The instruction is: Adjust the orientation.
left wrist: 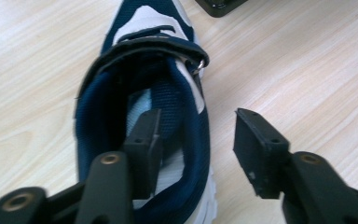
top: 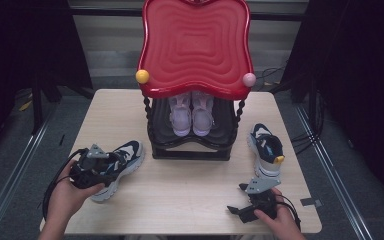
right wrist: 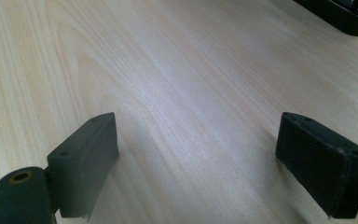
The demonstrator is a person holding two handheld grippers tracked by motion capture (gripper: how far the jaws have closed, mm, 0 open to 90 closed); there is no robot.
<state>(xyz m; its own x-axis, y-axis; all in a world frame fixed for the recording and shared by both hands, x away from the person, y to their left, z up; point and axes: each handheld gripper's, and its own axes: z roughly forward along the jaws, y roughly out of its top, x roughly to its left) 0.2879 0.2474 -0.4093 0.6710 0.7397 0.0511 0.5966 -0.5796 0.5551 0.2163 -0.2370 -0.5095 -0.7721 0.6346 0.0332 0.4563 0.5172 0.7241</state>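
A navy and white shoe (top: 127, 156) lies on the left of the wooden table (top: 190, 195), toe pointing toward the rack. My left gripper (top: 111, 161) sits at its heel opening. In the left gripper view the left gripper (left wrist: 196, 121) straddles the shoe (left wrist: 98, 107) collar's right side, one jaw inside the opening and the other outside over bare wood, clear of the shoe. Its pads do not press on the collar. A matching shoe (top: 266, 150) stands on the right, toe away from me. My right gripper (top: 239, 199) (right wrist: 196, 135) rests open over bare table near the front edge.
A black shoe rack (top: 190, 150) stands mid-table with a wavy red top tray (top: 195, 45) and a pale pink pair of shoes (top: 191, 116) on its lower shelf. The rack's base shows as a corner (left wrist: 219, 5) and an edge (right wrist: 340, 14). Dark curtains flank the table.
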